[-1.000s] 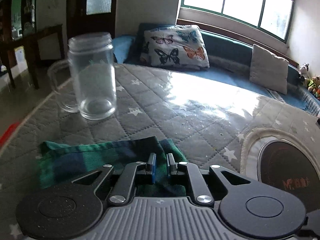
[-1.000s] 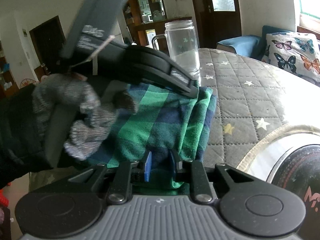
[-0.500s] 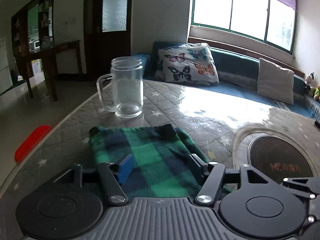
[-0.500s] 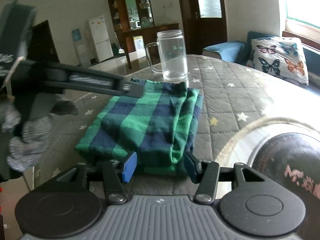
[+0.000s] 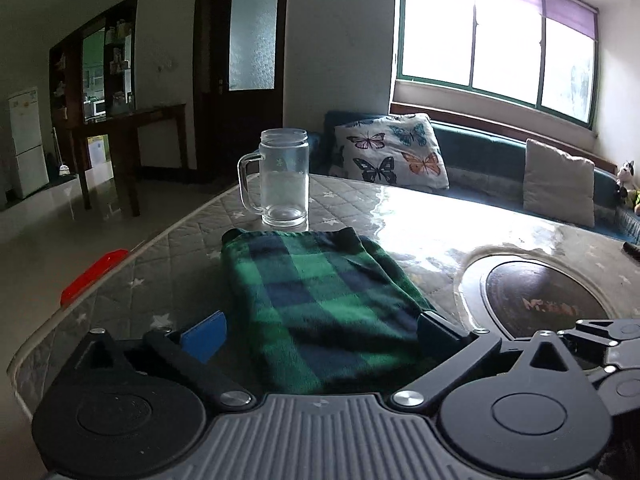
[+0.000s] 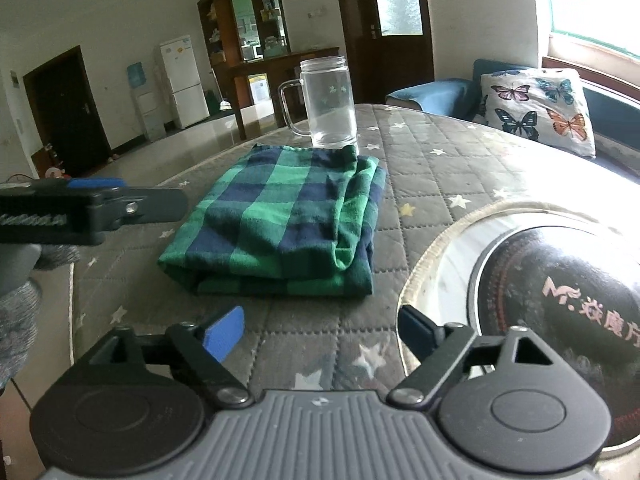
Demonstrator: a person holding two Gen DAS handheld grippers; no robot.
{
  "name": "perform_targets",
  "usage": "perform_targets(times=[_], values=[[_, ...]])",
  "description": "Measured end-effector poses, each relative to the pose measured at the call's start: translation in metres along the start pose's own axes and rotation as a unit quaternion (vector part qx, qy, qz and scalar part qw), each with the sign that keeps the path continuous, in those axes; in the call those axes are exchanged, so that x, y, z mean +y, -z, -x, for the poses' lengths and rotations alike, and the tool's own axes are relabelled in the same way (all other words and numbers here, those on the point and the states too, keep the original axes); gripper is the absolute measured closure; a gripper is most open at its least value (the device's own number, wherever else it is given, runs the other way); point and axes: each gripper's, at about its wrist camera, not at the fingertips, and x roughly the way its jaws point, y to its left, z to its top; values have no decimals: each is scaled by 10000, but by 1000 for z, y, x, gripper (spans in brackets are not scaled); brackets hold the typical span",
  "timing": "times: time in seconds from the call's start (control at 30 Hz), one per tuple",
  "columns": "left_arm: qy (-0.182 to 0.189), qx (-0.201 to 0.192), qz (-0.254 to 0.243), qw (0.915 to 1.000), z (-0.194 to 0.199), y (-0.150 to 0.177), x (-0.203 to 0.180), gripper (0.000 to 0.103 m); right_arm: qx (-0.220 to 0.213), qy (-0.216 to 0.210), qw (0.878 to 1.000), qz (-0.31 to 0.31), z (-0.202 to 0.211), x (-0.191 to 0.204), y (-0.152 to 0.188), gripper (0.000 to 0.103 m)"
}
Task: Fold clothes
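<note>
One quilted tabletop point(image 6: 440, 168) fills the lower frame. One folded green-and-blue plaid cloth point(image 6: 288, 220) lies mid-frame on it, just before one glass mug point(image 6: 330, 104) at upper centre. One round hob point(image 6: 560, 300) sits at right. Two tongs: the right tongs point(image 6: 320, 330) and left tongs point(image 5: 324, 334) both gape, released, grasping nothing.

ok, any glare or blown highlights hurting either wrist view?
Left wrist: window blown out, glare streaks the table; plaid cloth dim but readable. Right wrist: glare whitens the table's right side; cloth evenly lit, sharp. Both show fisheye bending.
</note>
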Motion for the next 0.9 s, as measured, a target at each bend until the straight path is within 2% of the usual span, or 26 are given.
perform_targets(times=[0.23, 0.53, 0.9], values=[[-87, 57, 131, 9999, 21, 17, -5, 0, -72, 171, 9998, 8, 14, 6, 11, 0], [-209, 97, 232, 9995, 39, 32, -10, 0, -132, 438, 9989, 33, 26, 13, 21, 0], [-326, 184, 296, 9989, 51, 45, -18, 0, -155, 497, 9986, -44, 36, 19, 32, 0]])
